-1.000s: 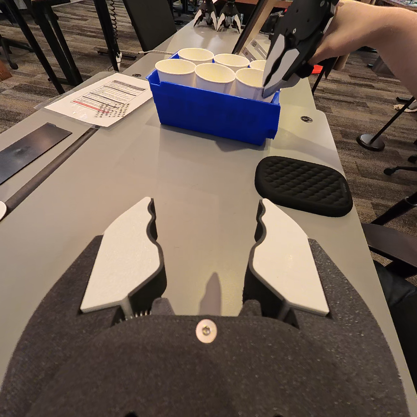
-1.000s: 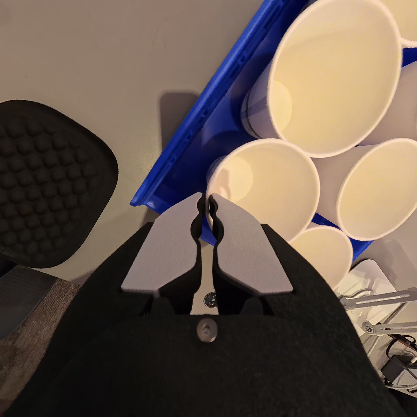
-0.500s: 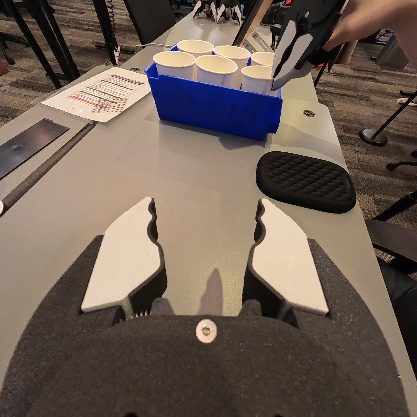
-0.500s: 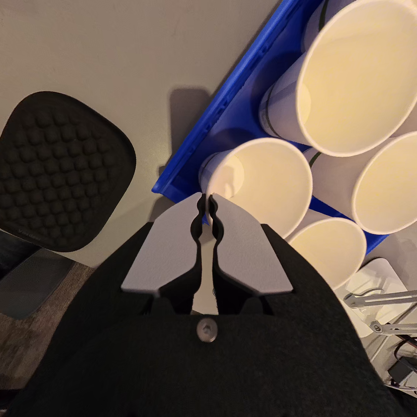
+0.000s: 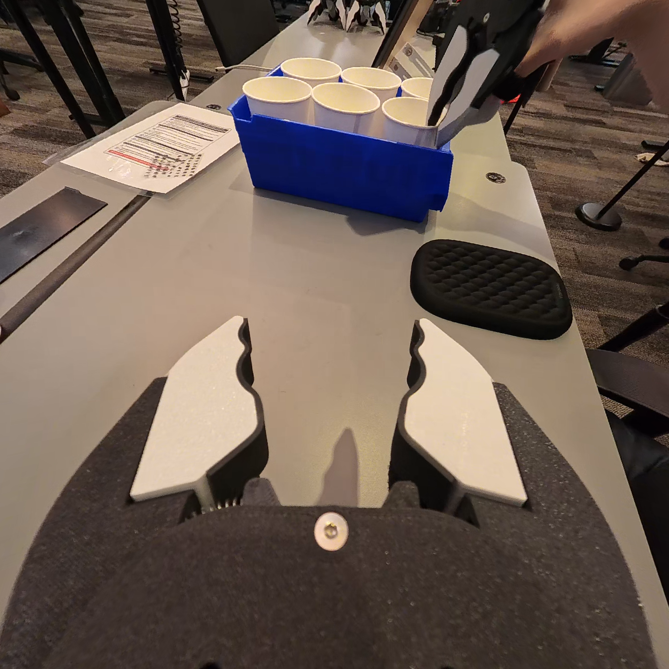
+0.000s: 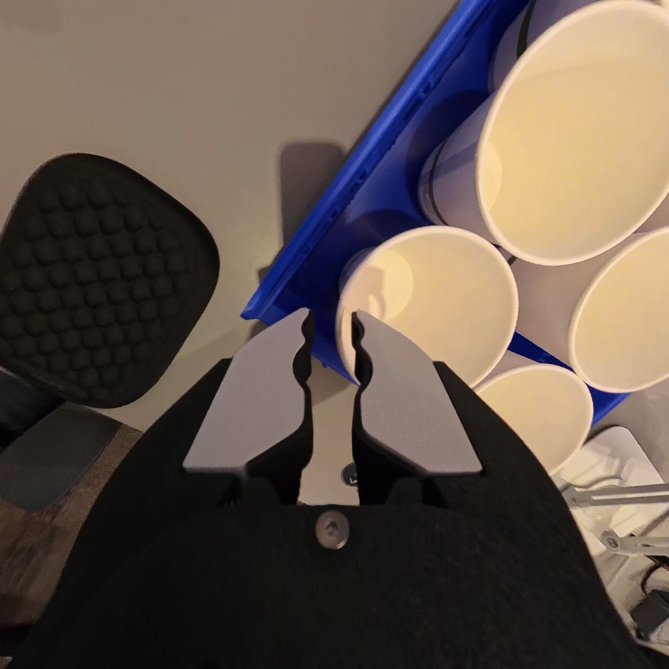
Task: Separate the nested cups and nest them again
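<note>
Cups: 6 white paper cups [image 5: 343, 103] stand upright in a blue bin [image 5: 340, 170] at the far end of the grey table [image 5: 224, 289], in 2 rows of 3.
Corner cup: the cup [image 6: 430, 300] in the bin's near right corner, as the left wrist view has it, leans against its neighbours; its rim lies between the right tool's fingers.
Right gripper [image 6: 331, 318]: parted a little, not clamped; one finger sits inside the rim and touches it, the other is outside with a clear gap to the cup wall.
Right gripper from afar [image 5: 440, 119]: it comes down steeply over the bin's right end, held by a hand [image 5: 564, 40].
Left gripper [image 5: 331, 335]: spread wide, nothing between the fingers, low over bare table well short of the bin.
Black pad [image 5: 488, 286]: a quilted pad on the table's right edge, between the left tool and the bin.
Paper sheet [image 5: 152, 152]: a printed sheet lying flat, left of the bin.
</note>
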### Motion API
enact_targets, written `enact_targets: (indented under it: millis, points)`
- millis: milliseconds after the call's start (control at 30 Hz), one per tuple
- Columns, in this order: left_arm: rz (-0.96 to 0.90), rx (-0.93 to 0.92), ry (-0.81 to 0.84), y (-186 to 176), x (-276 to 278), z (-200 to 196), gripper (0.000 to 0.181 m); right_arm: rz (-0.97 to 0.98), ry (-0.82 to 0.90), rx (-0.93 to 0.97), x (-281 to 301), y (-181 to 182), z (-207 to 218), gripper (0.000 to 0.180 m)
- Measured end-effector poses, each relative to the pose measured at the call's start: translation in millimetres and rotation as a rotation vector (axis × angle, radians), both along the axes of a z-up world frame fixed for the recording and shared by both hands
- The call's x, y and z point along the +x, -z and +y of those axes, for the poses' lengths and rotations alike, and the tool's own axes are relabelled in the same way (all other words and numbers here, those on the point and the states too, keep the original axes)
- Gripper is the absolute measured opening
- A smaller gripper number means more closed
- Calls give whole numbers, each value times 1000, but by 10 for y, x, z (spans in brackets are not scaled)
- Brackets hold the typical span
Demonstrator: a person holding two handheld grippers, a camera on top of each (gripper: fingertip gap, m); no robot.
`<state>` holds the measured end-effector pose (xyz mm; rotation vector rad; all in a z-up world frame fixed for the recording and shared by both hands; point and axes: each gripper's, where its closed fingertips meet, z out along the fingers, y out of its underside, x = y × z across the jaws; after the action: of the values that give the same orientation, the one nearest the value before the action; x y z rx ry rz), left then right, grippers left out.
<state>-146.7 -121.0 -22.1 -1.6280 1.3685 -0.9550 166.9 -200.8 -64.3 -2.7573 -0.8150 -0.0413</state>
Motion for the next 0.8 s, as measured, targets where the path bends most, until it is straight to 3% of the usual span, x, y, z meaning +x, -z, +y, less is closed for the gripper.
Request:
enact_targets:
  millis: [233, 433, 800]
  points:
    - [1, -2, -7, 10, -8, 33, 83, 28, -34, 201, -112, -495, 430, 19]
    - [9, 3, -5, 30, -6, 31, 83, -110, -39, 147, 82, -212, 820, 15]
    - [20, -9, -20, 83, -31, 113, 82, -145, -70, 21, 156, 44, 905, 3]
